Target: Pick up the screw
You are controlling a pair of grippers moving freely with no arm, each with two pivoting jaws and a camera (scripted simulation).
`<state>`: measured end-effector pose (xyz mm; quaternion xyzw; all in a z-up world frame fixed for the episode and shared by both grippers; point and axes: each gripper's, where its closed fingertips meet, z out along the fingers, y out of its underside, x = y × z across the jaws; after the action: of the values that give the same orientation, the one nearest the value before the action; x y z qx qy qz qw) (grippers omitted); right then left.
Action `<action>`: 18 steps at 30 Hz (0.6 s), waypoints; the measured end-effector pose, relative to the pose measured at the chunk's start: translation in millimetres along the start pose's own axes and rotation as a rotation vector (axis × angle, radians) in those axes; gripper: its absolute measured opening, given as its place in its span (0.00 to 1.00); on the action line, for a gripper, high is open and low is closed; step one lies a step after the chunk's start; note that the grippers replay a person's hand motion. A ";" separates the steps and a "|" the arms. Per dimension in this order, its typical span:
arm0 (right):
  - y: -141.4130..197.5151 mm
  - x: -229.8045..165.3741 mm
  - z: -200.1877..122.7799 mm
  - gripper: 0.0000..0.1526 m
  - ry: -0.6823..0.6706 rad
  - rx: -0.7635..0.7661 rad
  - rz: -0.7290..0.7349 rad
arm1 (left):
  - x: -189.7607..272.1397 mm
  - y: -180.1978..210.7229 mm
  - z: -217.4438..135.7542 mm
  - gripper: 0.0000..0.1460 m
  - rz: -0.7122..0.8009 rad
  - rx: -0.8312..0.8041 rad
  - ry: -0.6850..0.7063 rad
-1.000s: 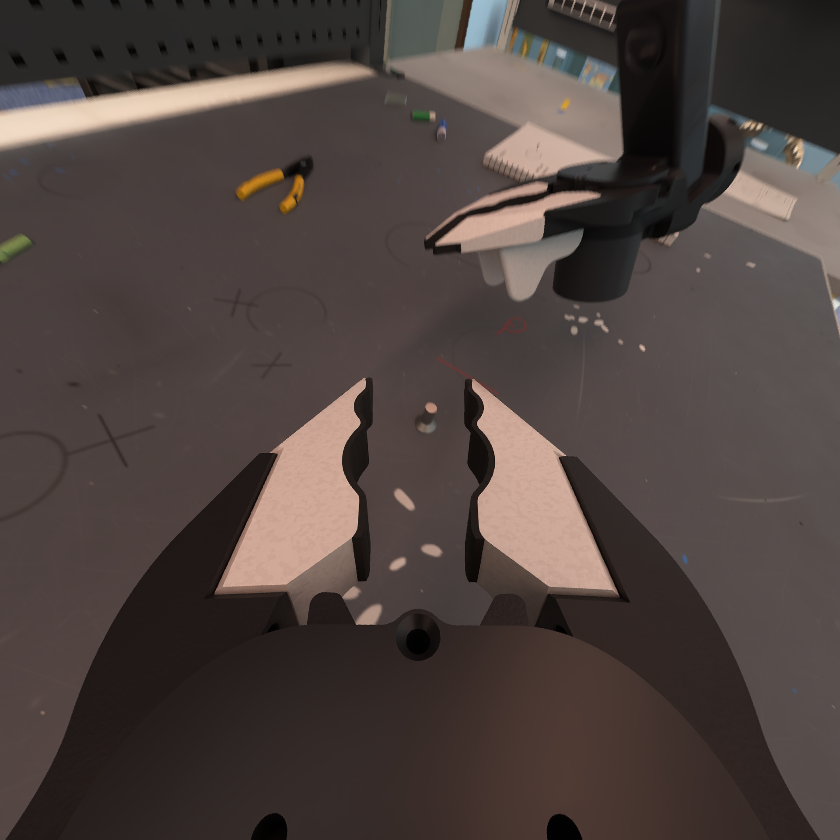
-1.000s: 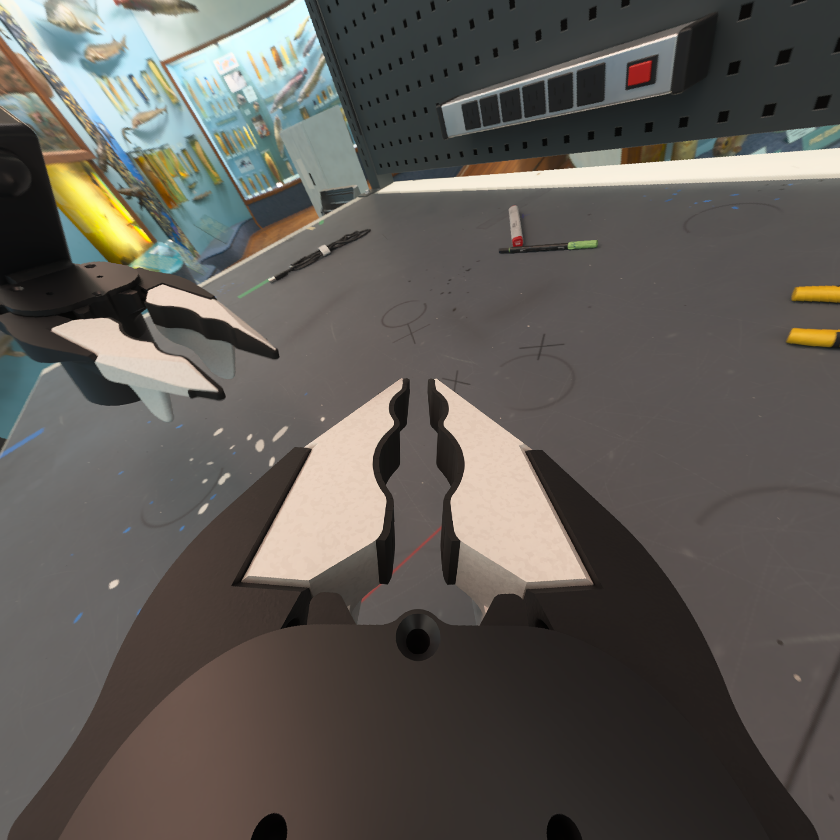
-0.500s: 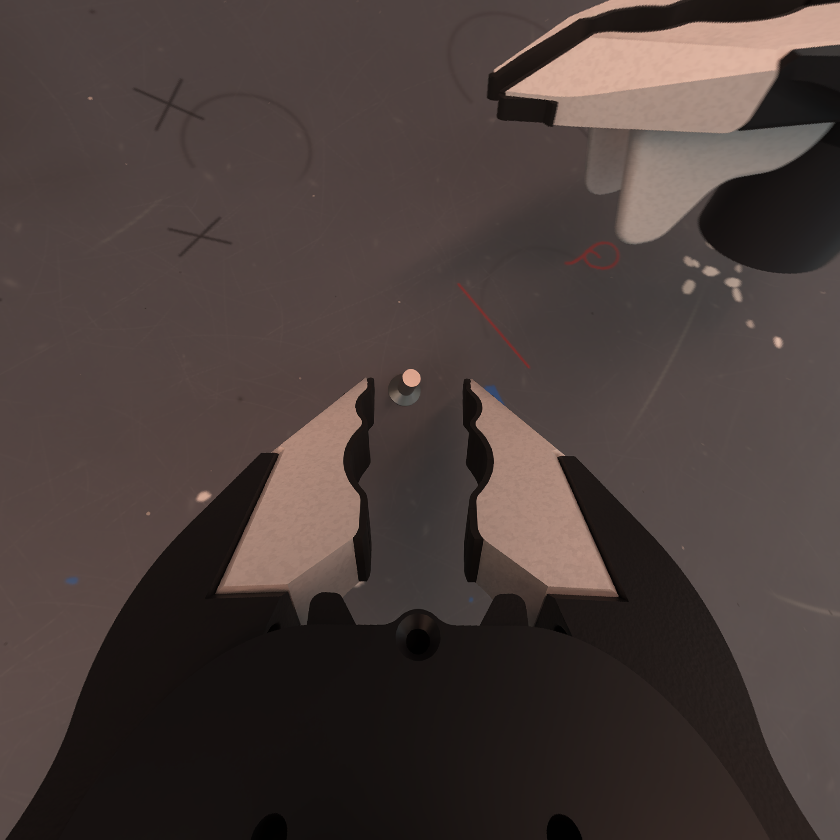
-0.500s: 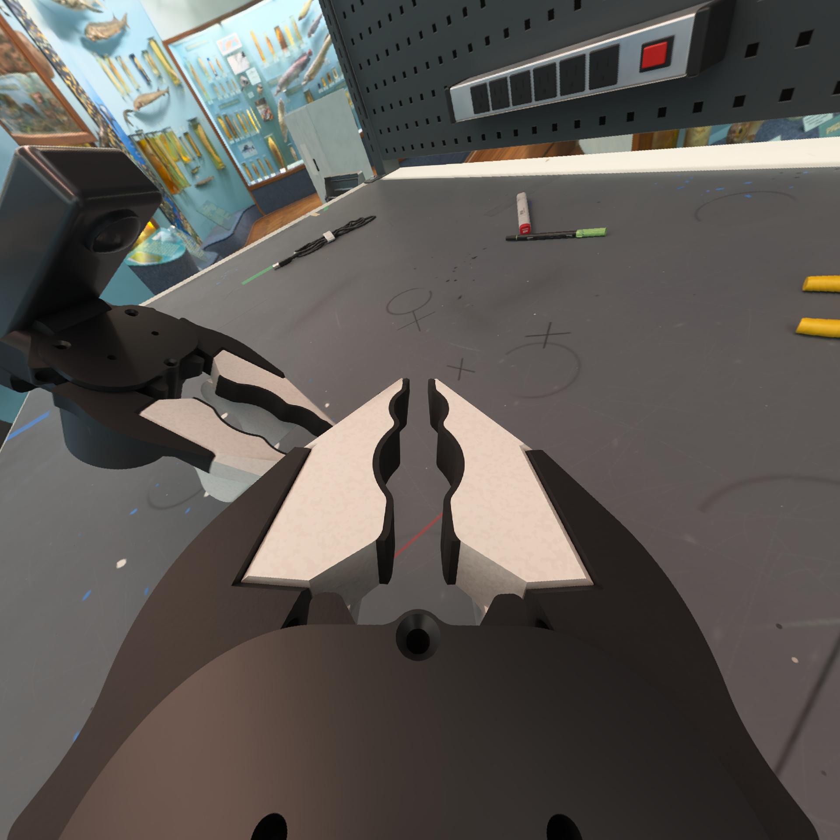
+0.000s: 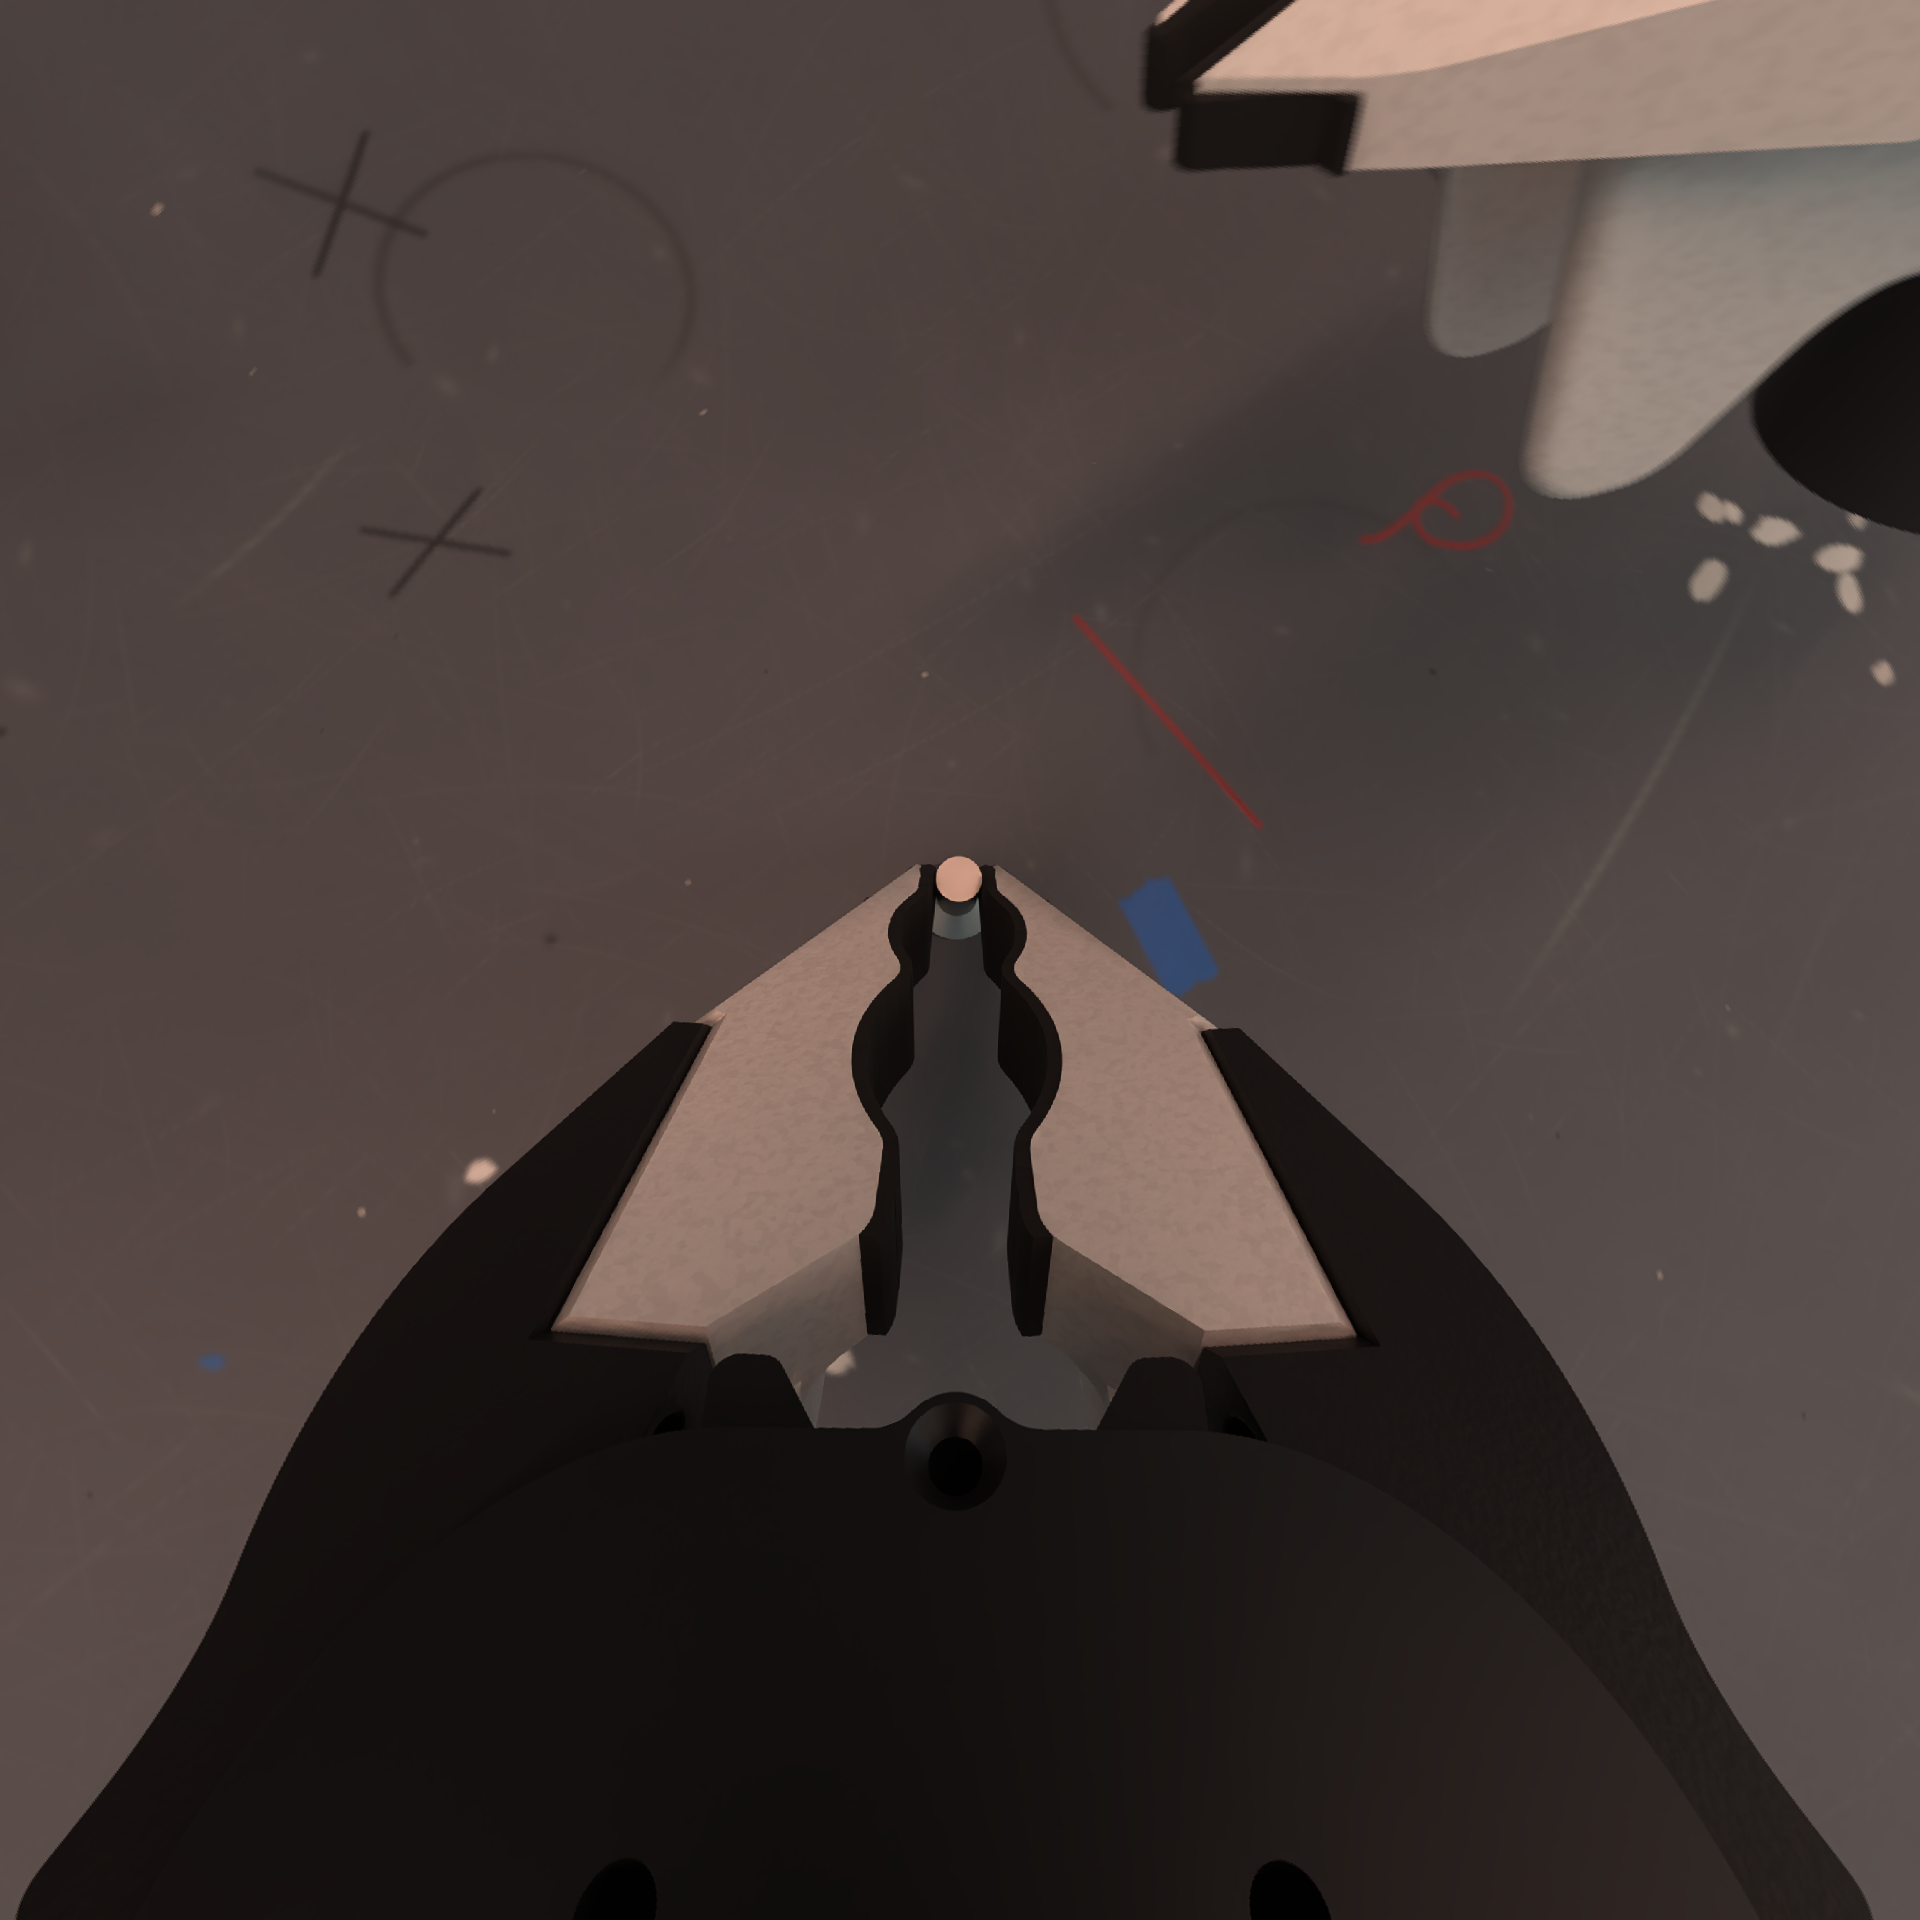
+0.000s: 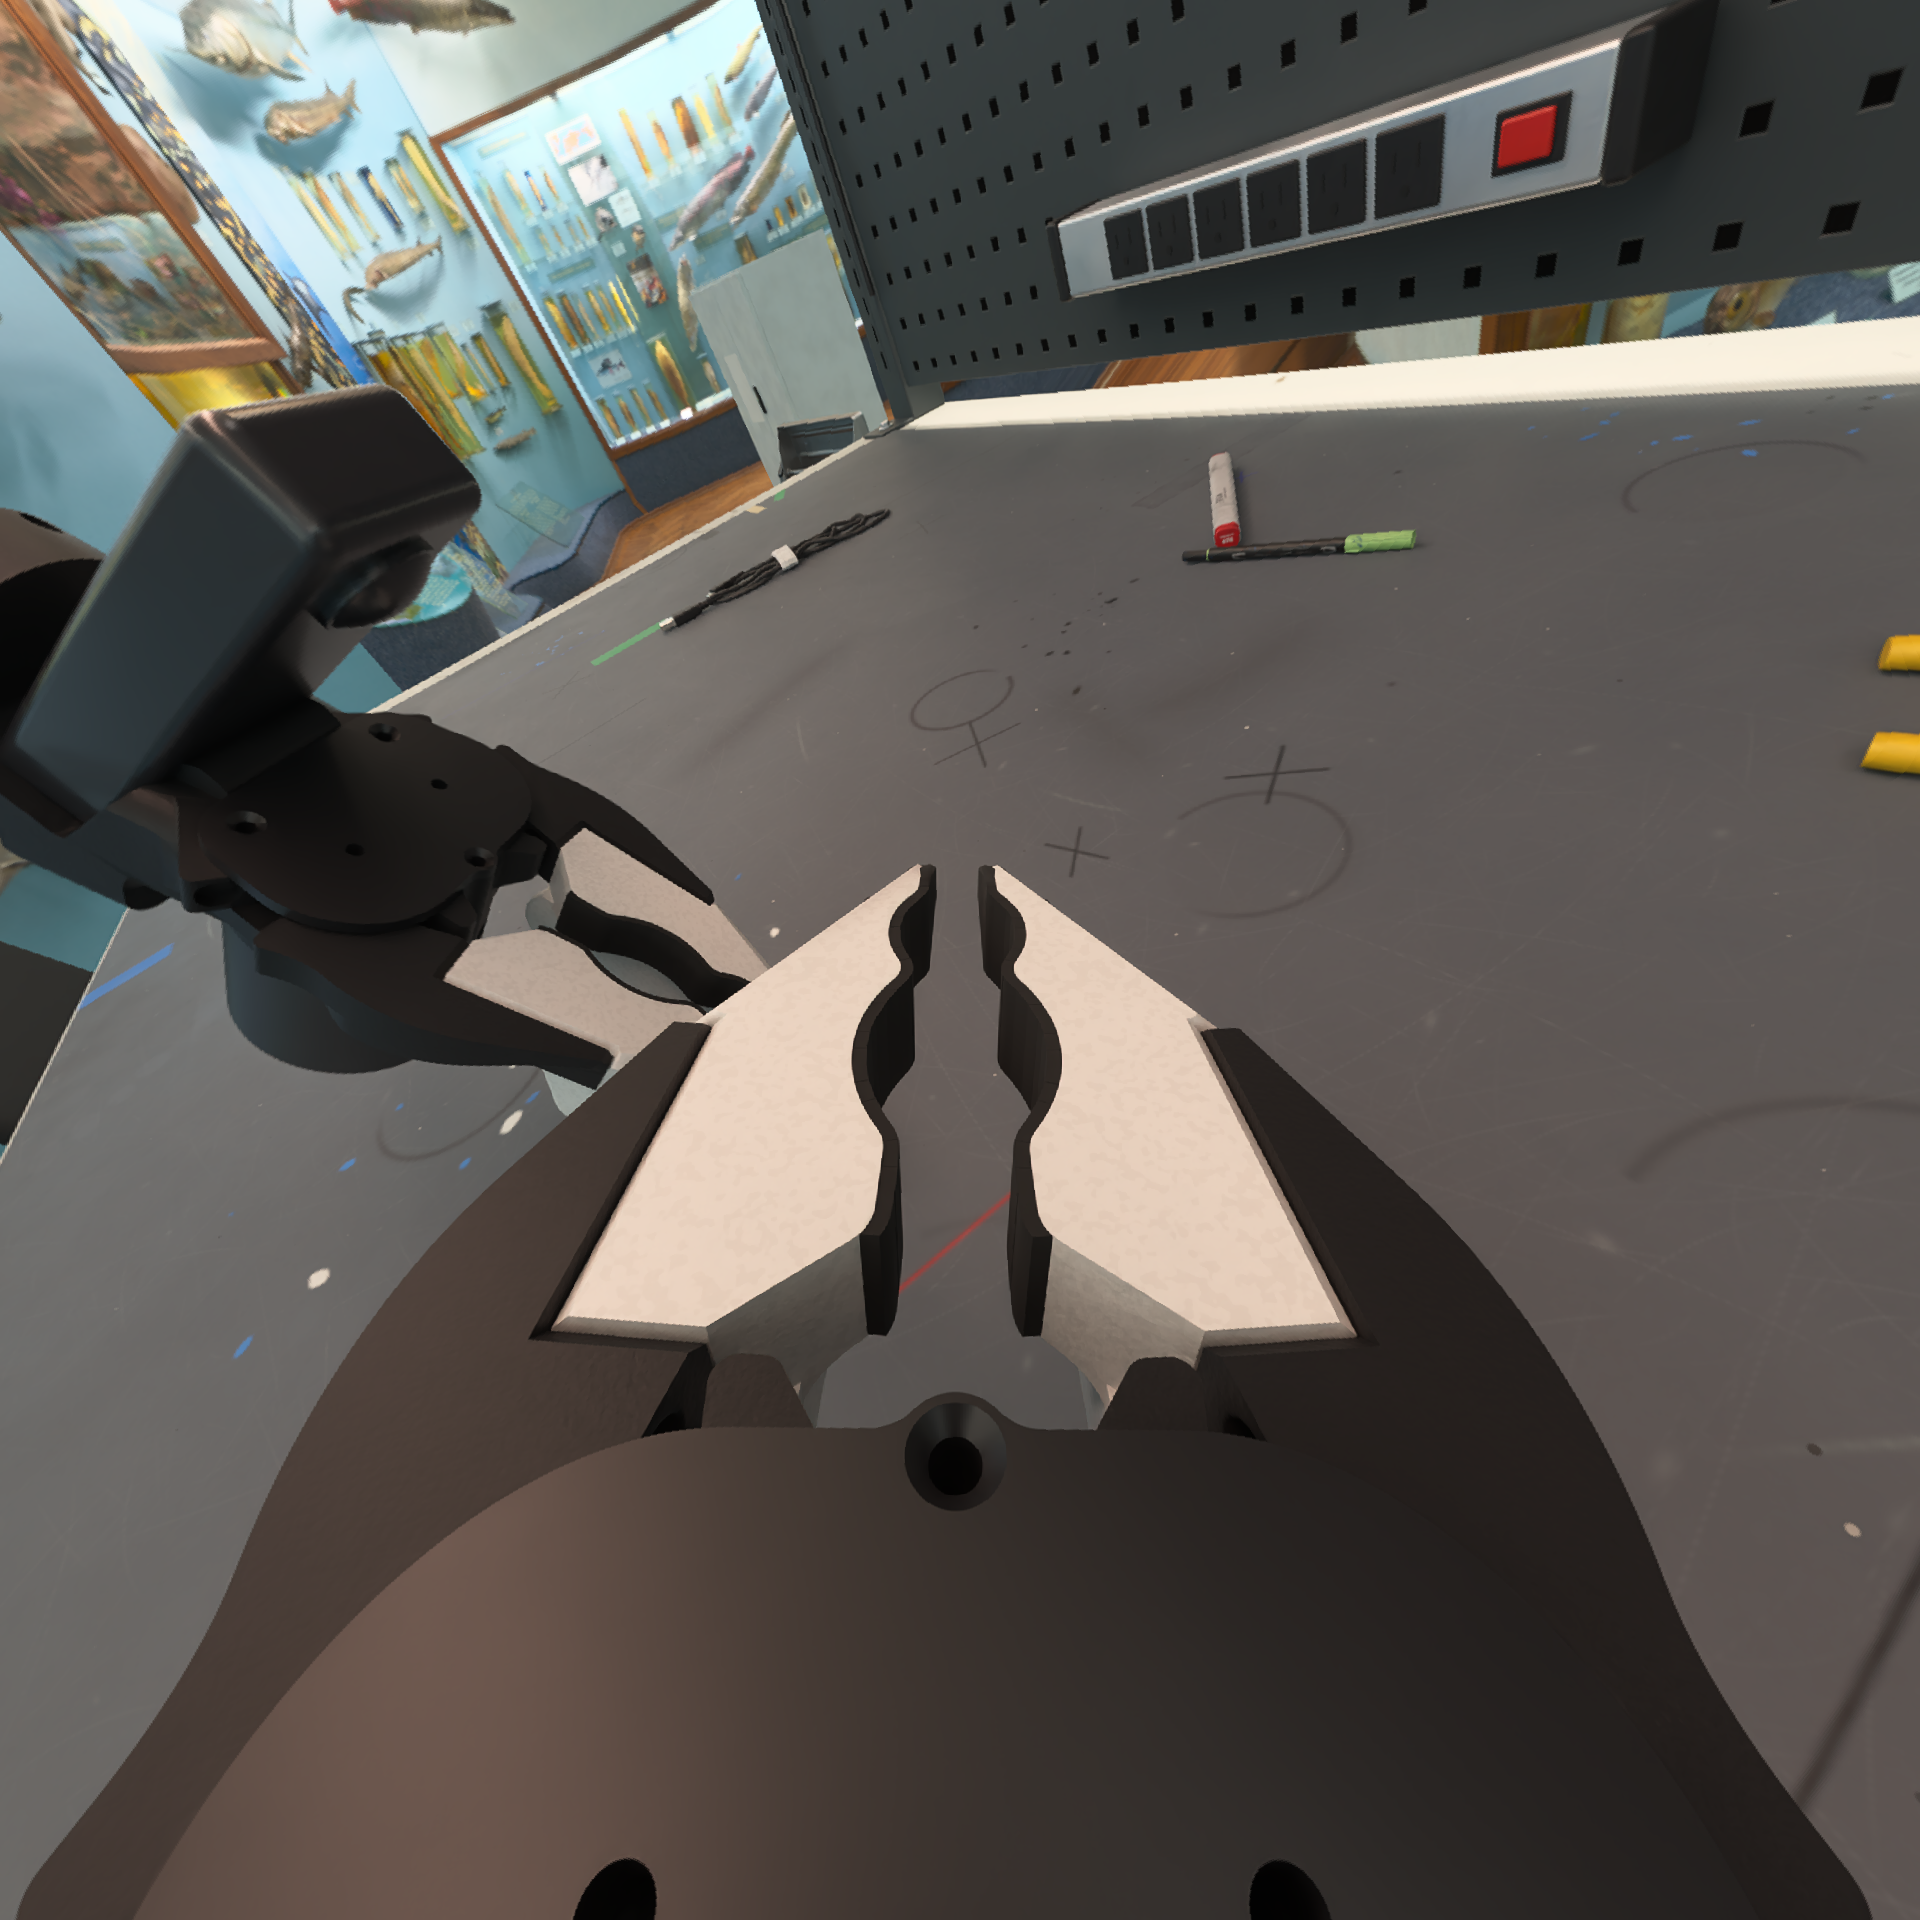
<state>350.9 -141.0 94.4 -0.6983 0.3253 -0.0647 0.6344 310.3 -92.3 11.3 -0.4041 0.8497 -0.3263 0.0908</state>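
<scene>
screw | upright, axis vertical | pinched at left claw tips

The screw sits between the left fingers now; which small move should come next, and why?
Probably a slow, straight lift. The left gripper looks shut on the screw, held only at the fingertips, with the table close below; the right gripper is empty.

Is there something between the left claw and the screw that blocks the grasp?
Nothing visible blocks it. The left claw is already shut on the screw, held upright at its very tips. The right claw hangs off to the side, apart from both and holding nothing.
</scene>
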 end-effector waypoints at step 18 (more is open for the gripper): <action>-30.9 -47.5 28.1 0.05 -0.150 0.208 -0.047 | -2.1 -78.0 -107.7 0.05 -0.858 0.510 0.952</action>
<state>339.5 -92.3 133.2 -0.6392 0.2522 -0.0604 0.7240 315.6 -74.9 143.0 -0.4832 0.4588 -0.6649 -0.3374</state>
